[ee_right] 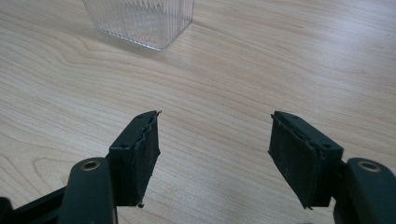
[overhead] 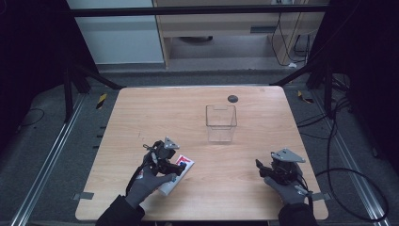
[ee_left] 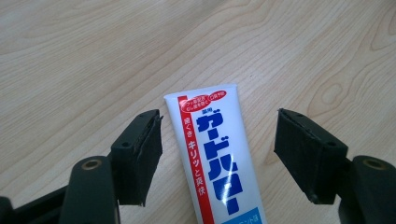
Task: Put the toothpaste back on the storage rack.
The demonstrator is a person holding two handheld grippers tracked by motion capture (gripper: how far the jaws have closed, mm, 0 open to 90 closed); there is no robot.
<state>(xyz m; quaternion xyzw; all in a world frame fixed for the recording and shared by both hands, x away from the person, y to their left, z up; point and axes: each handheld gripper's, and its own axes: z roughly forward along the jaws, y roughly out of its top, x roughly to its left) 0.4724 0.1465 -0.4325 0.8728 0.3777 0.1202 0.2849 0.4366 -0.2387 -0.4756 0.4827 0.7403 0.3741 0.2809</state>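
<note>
A white toothpaste tube (ee_left: pixel 212 154) with blue and red print lies flat on the wooden table (overhead: pixel 202 188). My left gripper (ee_left: pixel 217 156) is open, its jaws standing on either side of the tube without touching it. From above, the tube (overhead: pixel 181 170) shows partly under the left gripper (overhead: pixel 175 165) at the table's front left. My right gripper (ee_right: pixel 215 156) is open with nothing between its jaws, low over bare wood at the front right (overhead: pixel 260 168). A clear ribbed plastic box (overhead: pixel 220 123) stands upright near the table's middle, and its lower corner (ee_right: pixel 144 21) lies ahead of the right gripper.
A small dark round disc (overhead: pixel 232 98) lies near the table's far edge. Black frame bars and cables run around the table on the floor. A light wooden cabinet (overhead: pixel 221 23) stands behind.
</note>
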